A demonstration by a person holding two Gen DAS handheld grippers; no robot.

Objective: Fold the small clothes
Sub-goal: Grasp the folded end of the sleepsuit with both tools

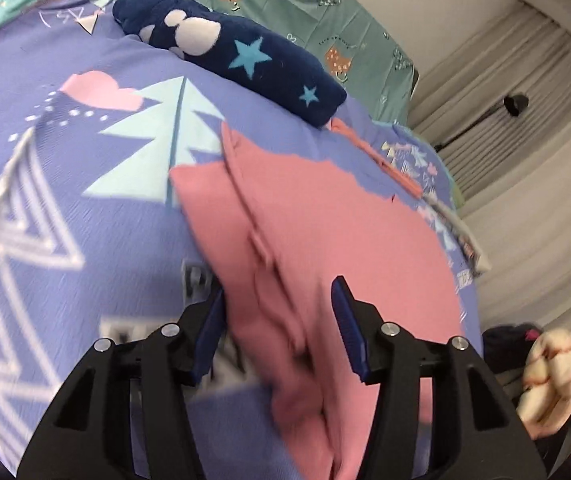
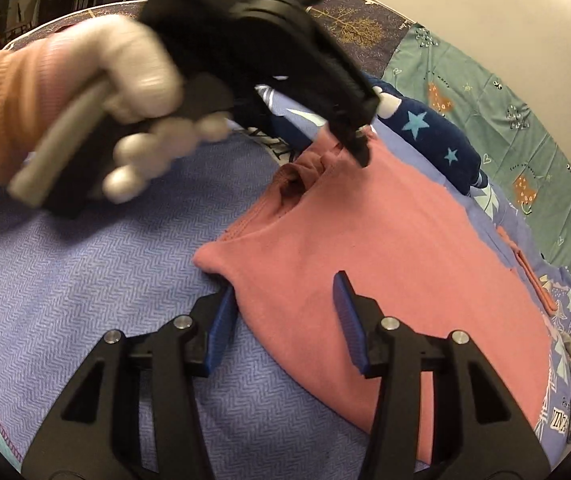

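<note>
The pink garment [image 2: 365,248] lies flat on the lilac bedspread [image 2: 85,280], long axis running away toward the navy star-print bundle [image 2: 437,132]. The right gripper [image 2: 285,312] hangs unclenched over its near hem corner, pinching nothing. The left gripper [image 1: 281,320], also released, straddles the bunched far-side edge, so each hand is nearest its own corner.

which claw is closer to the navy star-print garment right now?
Left. In the right wrist view the left claw hangs over the pink garment's far end, beside the navy star-print garment. The right claw sits at the pink garment's near edge, farther away.
</note>
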